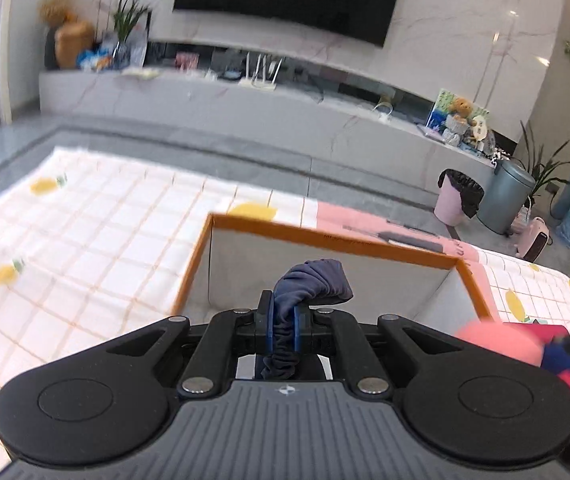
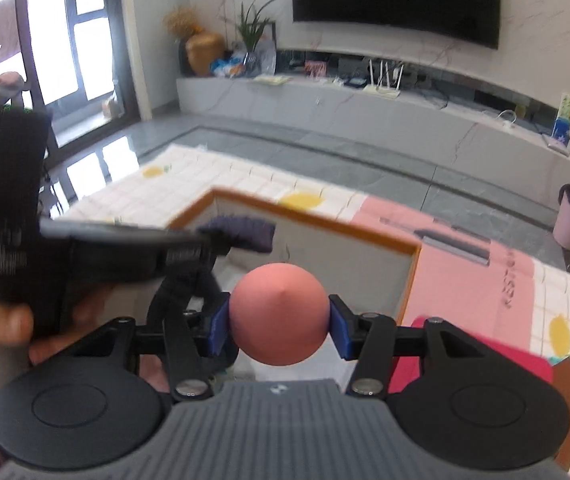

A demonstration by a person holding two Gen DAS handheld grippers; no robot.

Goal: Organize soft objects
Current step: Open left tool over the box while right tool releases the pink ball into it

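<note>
My left gripper (image 1: 283, 326) is shut on a dark blue scrunchie (image 1: 317, 284) and holds it over the open orange-rimmed box (image 1: 325, 238). My right gripper (image 2: 279, 326) is shut on a pink soft ball (image 2: 279, 314), held above the box's near right part (image 2: 411, 276). In the right wrist view the left gripper (image 2: 221, 246) reaches in from the left with the scrunchie (image 2: 245, 234) over the box. The ball shows blurred at the right edge of the left wrist view (image 1: 501, 340).
The box stands on a table with a white checked, lemon-print cloth (image 1: 85, 240) and a pink panel (image 2: 477, 288). A red item (image 2: 485, 364) lies right of the box. A TV console (image 1: 245, 100) and bins (image 1: 457, 200) are beyond.
</note>
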